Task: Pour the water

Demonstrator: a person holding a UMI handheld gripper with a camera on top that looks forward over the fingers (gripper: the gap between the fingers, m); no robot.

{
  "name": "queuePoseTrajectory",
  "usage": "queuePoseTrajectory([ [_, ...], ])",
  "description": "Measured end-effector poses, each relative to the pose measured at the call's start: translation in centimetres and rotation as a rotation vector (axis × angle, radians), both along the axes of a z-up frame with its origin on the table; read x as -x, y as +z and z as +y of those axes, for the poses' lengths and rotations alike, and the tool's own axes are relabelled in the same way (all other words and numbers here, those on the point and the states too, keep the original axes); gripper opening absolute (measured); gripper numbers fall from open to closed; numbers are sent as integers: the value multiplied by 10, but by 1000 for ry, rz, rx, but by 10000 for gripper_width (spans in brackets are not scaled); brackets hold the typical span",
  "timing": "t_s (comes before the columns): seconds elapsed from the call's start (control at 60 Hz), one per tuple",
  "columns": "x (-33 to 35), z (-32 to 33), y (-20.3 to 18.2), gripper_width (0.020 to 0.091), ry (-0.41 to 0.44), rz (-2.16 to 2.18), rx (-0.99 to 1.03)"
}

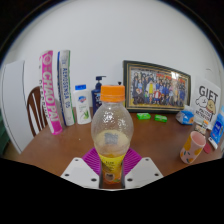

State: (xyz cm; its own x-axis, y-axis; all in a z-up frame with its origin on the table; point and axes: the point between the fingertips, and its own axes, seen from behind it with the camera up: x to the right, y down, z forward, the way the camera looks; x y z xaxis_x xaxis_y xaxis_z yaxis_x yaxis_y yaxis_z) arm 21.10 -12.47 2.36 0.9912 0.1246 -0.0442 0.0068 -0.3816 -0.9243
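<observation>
Gripper view: claw (112,170) clamped around clear ribbed plastic bottle (112,128), orange cap, wooden table (60,148).

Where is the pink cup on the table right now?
In the gripper view, the pink cup stands on the table, to the right of the bottle held in the tool.
</observation>
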Motion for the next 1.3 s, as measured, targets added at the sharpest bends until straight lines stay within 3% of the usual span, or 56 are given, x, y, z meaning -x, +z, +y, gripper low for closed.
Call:
queuePoseTrajectory([
  [0.15,-6,4,64,239,16,270,-12],
  [0.4,-52,9,167,237,13,1123,44],
  [0.533,-102,28,168,238,-74,1511,95],
  [0.85,-190,60,109,238,-285,2102,162],
  [1.1,-184,62,111,236,-247,2046,244],
  [1.3,-197,57,133,238,-152,1548,200],
])
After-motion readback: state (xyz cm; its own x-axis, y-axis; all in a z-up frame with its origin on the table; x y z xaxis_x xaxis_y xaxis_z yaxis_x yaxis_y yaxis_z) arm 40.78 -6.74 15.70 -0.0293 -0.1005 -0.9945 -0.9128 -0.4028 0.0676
